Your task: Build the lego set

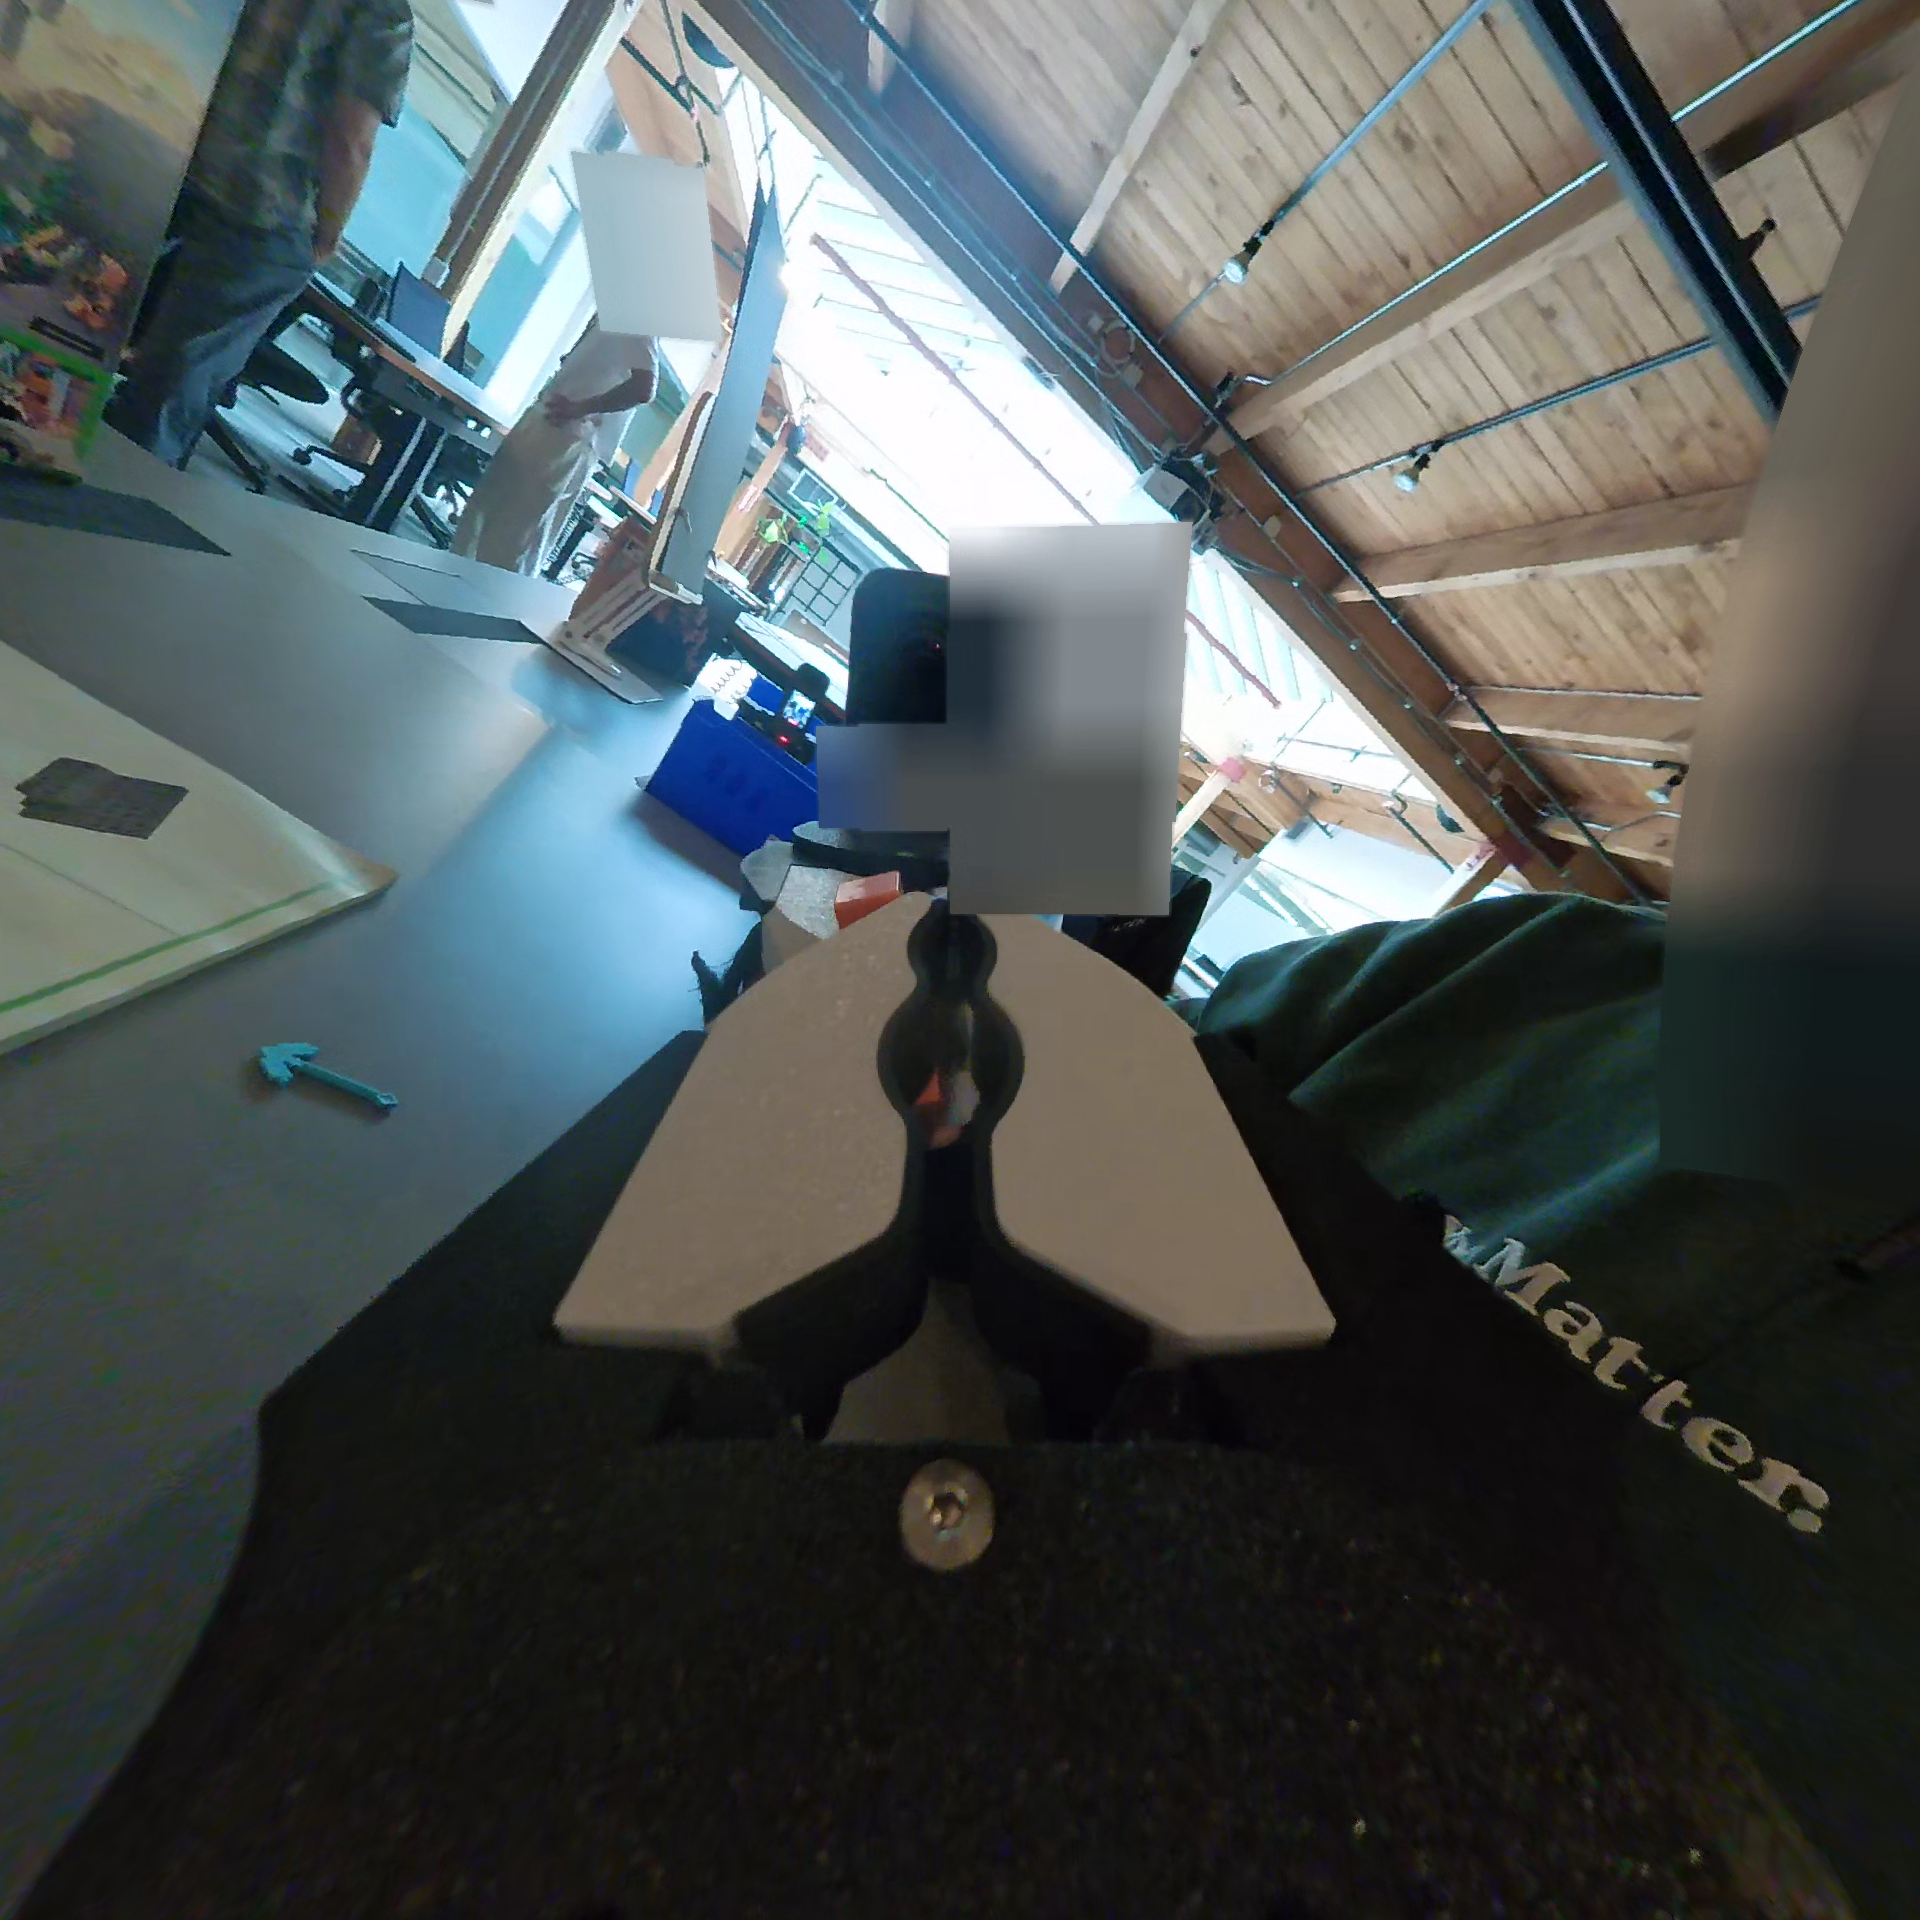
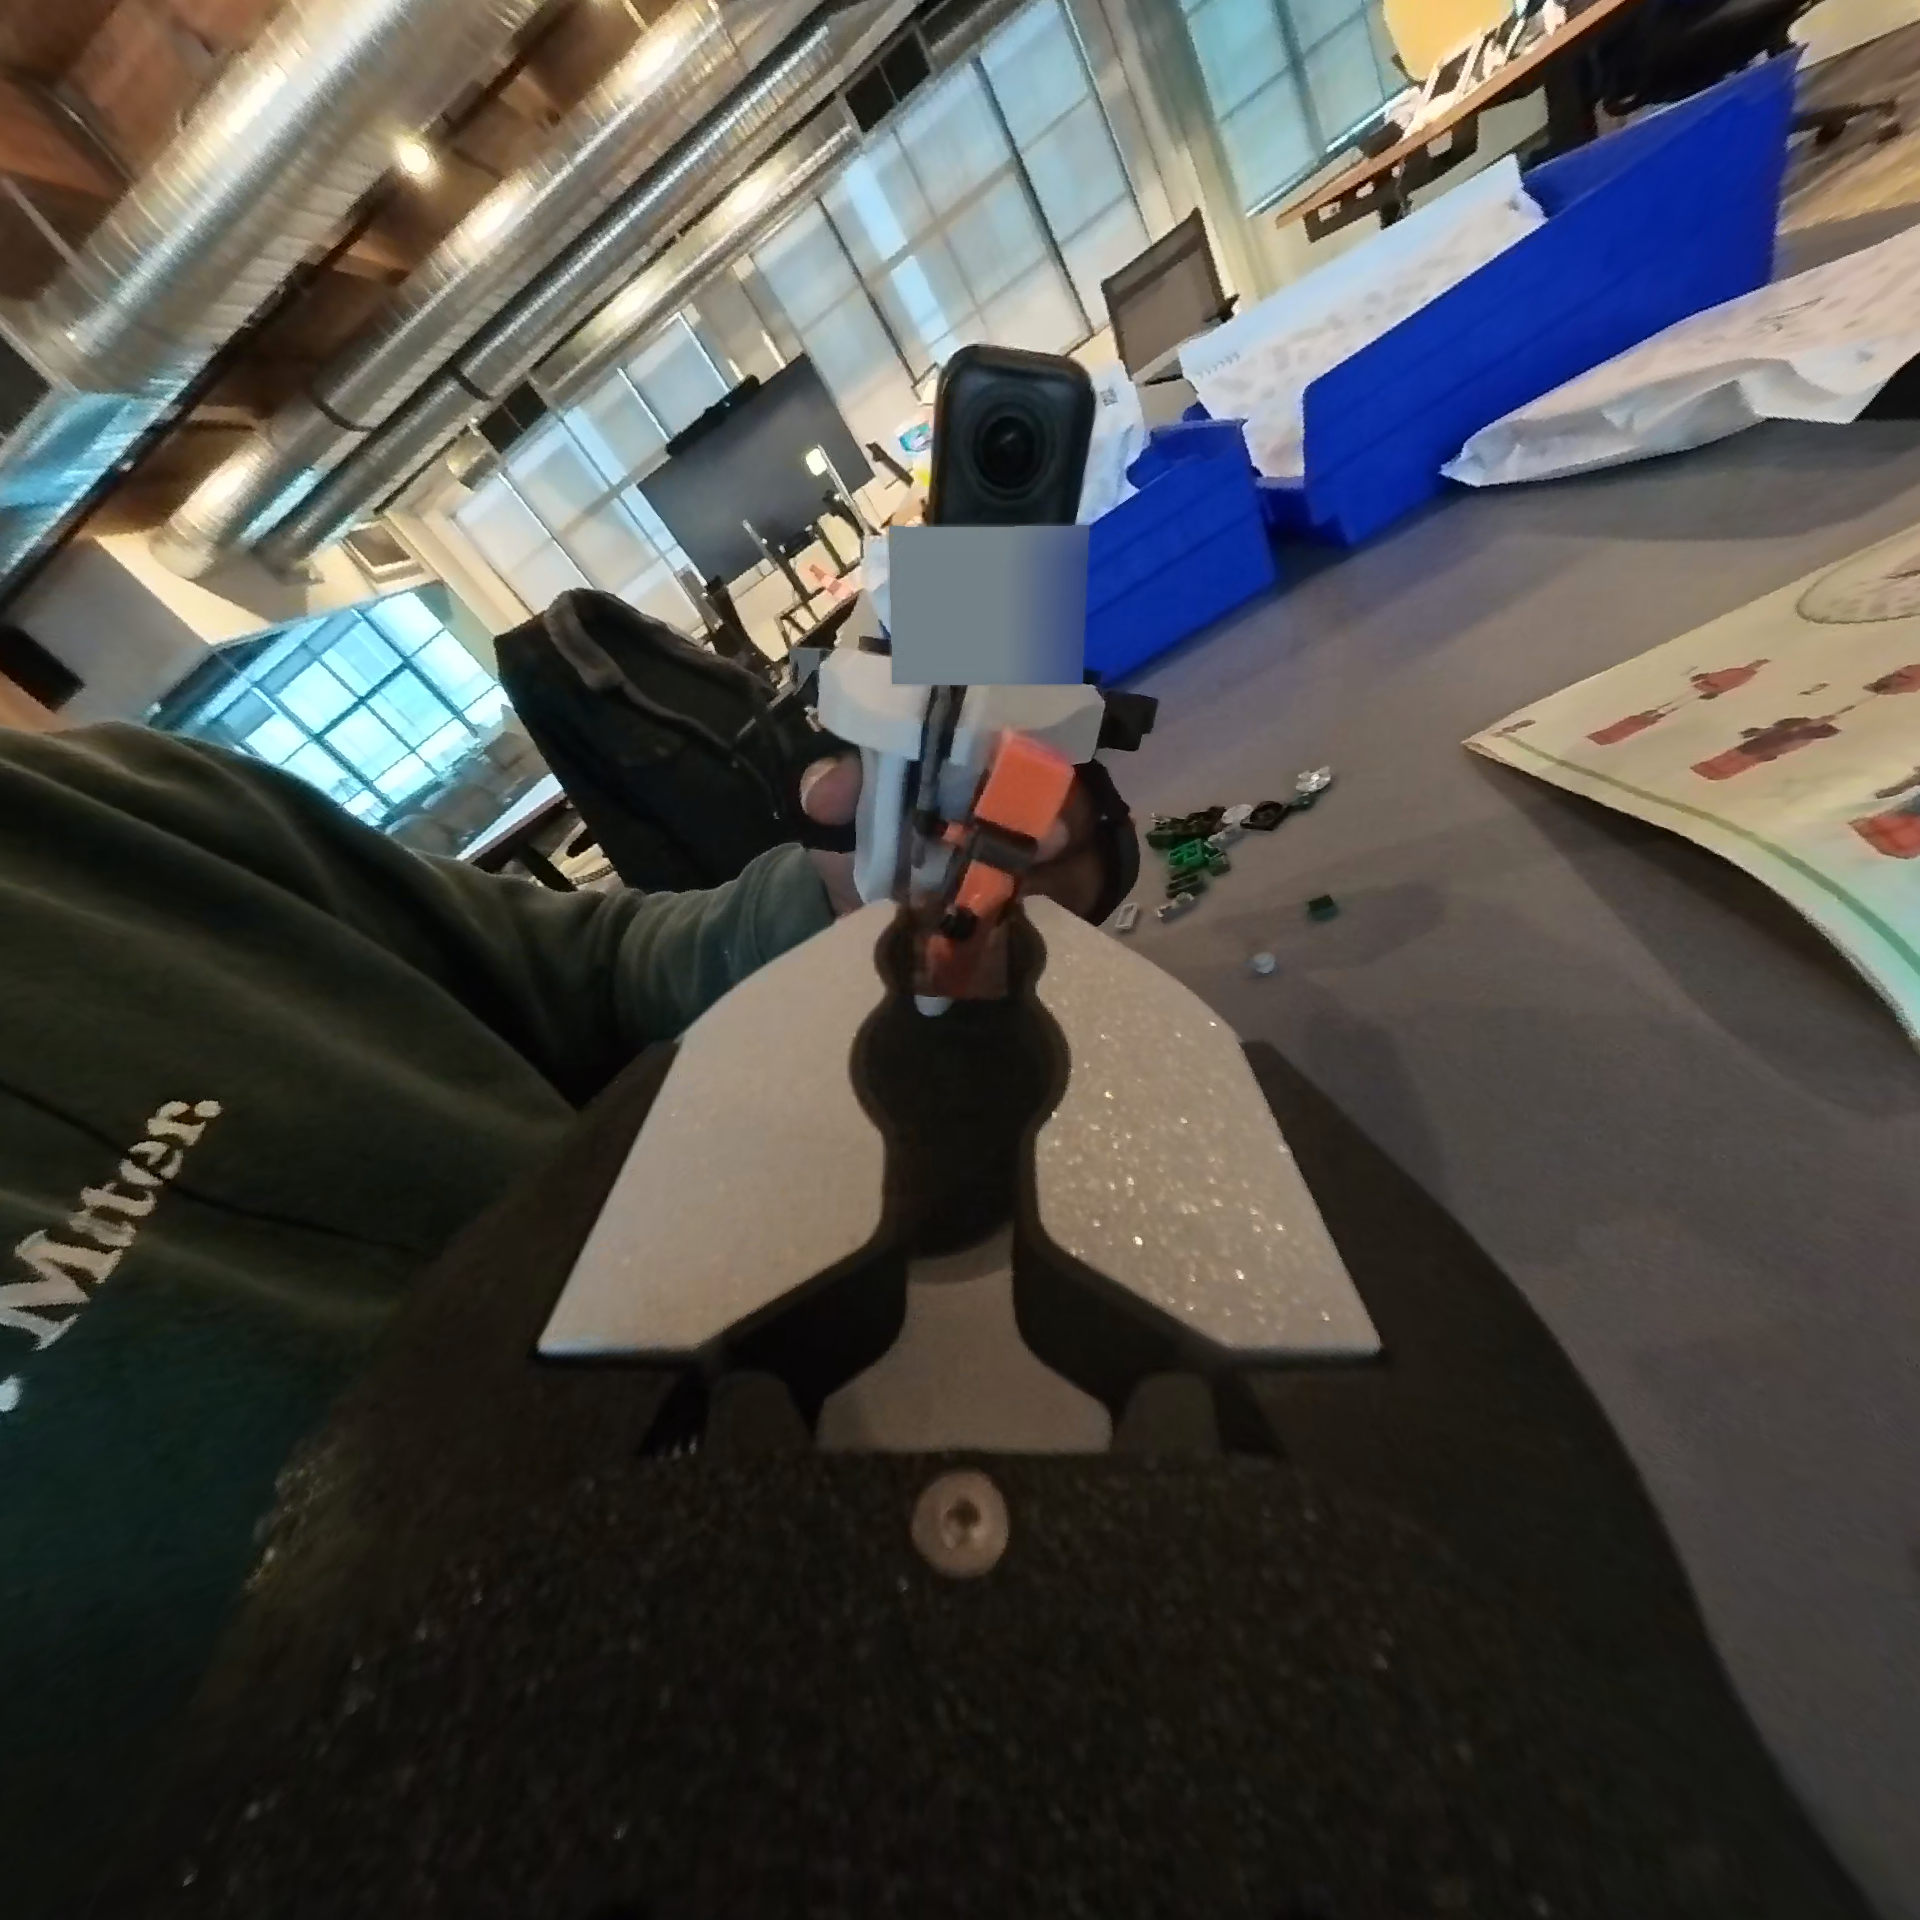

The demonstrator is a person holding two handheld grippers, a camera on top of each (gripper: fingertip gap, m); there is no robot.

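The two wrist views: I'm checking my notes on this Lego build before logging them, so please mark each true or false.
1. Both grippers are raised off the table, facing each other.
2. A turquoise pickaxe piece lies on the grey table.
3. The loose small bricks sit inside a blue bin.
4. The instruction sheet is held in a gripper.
1. True. The left gripper and right gripper meet in the air around an orange and white Lego piece.
2. True. The turquoise pickaxe piece lies alone on the grey table.
3. False. The loose small bricks lie on the table; the blue bins stand farther back.
4. False. The instruction sheet lies flat on the table.
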